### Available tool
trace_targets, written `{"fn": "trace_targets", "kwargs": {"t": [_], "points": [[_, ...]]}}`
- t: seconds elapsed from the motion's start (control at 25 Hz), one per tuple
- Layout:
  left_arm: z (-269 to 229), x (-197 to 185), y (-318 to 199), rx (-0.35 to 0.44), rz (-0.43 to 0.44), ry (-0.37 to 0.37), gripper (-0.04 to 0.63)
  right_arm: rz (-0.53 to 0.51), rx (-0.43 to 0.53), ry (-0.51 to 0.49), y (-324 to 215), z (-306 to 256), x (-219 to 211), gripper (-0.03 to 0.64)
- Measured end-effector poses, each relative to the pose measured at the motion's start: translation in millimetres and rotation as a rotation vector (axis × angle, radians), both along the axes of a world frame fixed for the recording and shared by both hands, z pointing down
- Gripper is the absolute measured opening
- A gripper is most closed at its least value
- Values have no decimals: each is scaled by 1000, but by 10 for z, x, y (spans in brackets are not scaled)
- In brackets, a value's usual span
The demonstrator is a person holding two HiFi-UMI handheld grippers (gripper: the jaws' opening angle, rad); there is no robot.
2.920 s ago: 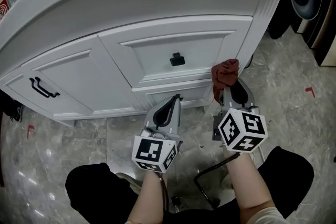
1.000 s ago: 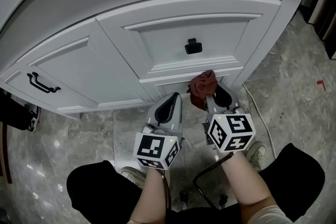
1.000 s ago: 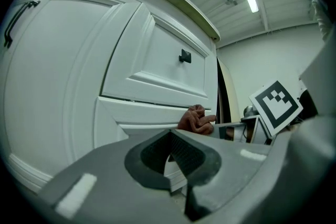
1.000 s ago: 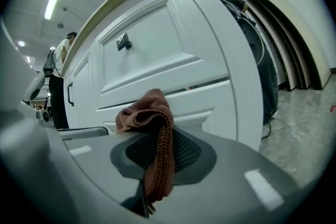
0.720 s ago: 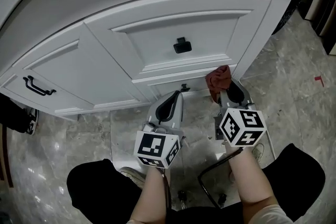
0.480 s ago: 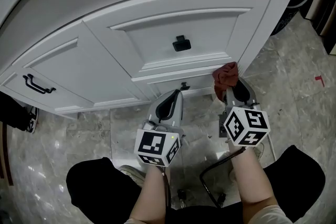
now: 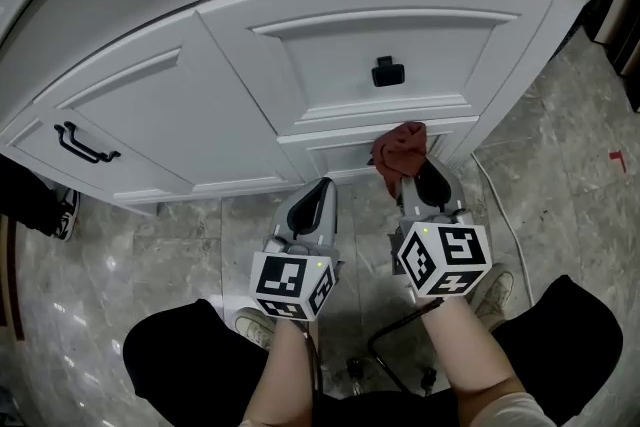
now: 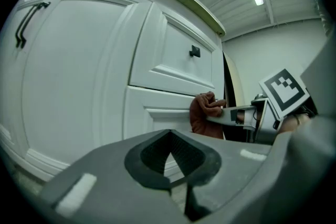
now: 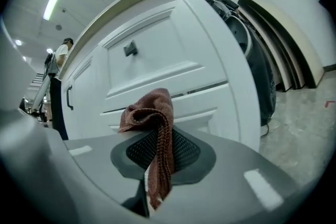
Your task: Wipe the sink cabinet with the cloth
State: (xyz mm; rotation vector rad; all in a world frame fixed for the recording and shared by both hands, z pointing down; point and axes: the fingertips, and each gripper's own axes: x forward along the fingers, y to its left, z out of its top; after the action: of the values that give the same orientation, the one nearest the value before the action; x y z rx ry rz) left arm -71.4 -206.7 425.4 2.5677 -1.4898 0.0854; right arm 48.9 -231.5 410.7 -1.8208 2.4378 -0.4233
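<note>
so the right gripper [image 9: 160, 150] has its jaws pinched on a rusty-brown knit cloth [image 9: 155, 107], bunched over the tips, in front of the white sink cabinet [image 9: 210, 97], below the black drawer knob [image 9: 130, 49]

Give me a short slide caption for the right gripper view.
Right gripper shut on a reddish-brown cloth, facing the white sink cabinet.
</note>
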Motion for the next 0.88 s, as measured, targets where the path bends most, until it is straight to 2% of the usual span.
{"fn": "trace_targets", "kwargs": {"t": [0.2,0.4,0.48,0.64,0.88], "points": [[2,-511,21,-5,-83,33,2,-123,-18,-3,15,141,-794,87],[11,-719,19,-3,-100,31,2,-221,-85,-20,-23,452,-1348,89],[29,-758,21,-7,-100,30,2,-225,-105,-23,-57,560,-1439,89],[58,-793,-8,-10,-96,31,2,-211,-87,-28,-103,580,-1459,89],[109,-653,-22,-17,-62,31,2,-199,-107,-13,-106,647,-1336,92]]}}
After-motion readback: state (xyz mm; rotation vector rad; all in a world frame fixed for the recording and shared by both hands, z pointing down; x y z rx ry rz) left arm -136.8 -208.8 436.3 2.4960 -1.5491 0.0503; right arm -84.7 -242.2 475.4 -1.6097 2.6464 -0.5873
